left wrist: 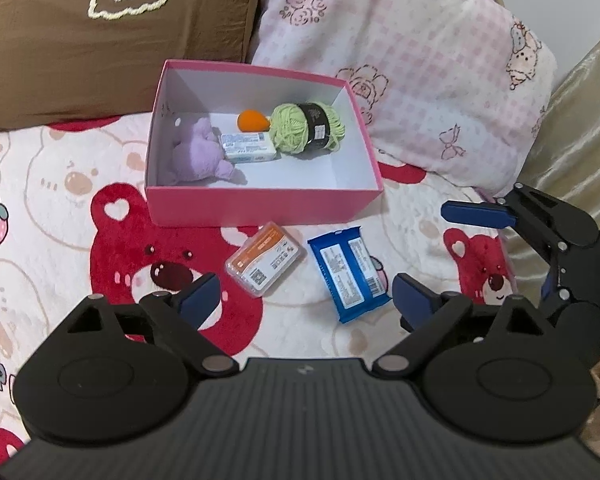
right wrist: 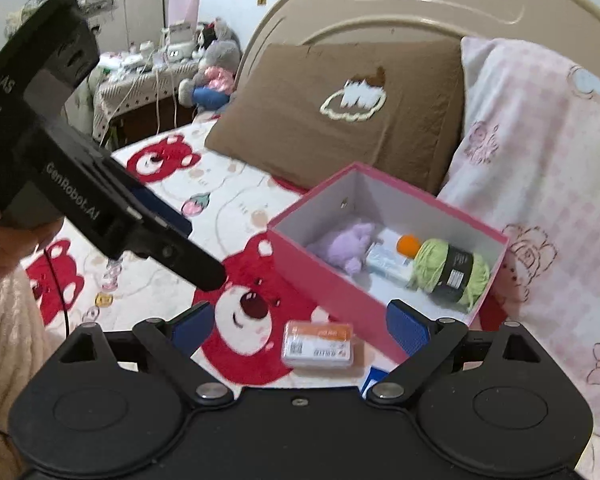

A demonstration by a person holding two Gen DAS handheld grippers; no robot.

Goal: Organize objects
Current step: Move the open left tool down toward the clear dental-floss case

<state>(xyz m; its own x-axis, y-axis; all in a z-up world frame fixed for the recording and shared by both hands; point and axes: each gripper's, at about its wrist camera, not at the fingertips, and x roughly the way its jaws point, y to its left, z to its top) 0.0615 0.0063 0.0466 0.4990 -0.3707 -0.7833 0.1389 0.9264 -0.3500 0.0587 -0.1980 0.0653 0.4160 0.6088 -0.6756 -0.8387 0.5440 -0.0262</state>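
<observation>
pink box (left wrist: 260, 204) on bear blanket (left wrist: 60, 200) holds green yarn (left wrist: 306, 130), purple plush (left wrist: 200, 152). blue packet (left wrist: 348, 276), orange case (left wrist: 265, 262) lie at box's 6 o'clock. left gripper (left wrist: 304, 294), right gripper (right wrist: 300, 322) both gape wide, empty.

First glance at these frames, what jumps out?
The pink box on the bear-print blanket, holding green yarn, a purple plush, a white carton and an orange ball. In front of it lie an orange-topped case and a blue packet, between the open left gripper fingers.
</observation>
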